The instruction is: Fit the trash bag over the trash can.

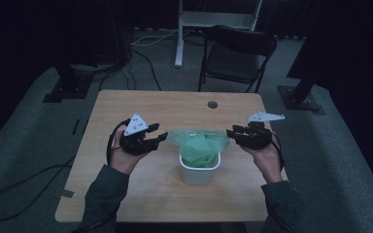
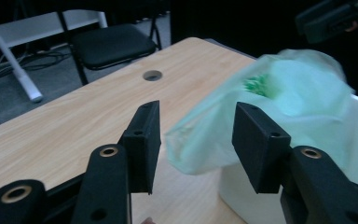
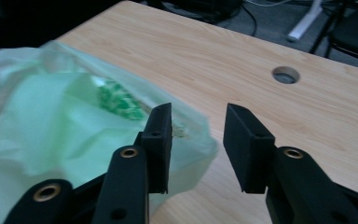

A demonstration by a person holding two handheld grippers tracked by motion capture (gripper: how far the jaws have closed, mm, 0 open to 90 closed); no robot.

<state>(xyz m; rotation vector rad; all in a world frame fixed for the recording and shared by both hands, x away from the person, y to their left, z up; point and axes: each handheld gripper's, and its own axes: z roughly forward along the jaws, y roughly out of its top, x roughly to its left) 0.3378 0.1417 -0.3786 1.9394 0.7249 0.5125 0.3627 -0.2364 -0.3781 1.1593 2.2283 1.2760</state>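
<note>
The left tool (image 1: 161, 137) and right tool (image 1: 230, 132) are held open and apparently empty at either side of the thin green plastic bag (image 1: 200, 143), which is draped in the small white bin (image 1: 199, 173) on the wooden table (image 1: 126, 189).

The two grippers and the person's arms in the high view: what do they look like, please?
Both the left gripper and the right gripper are black, with flat rectangular jaws, brass-coloured rivets at the joints and a grey three-cornered plate on top. A black cable trails from each. The person wears dark grey-green long sleeves.
</note>
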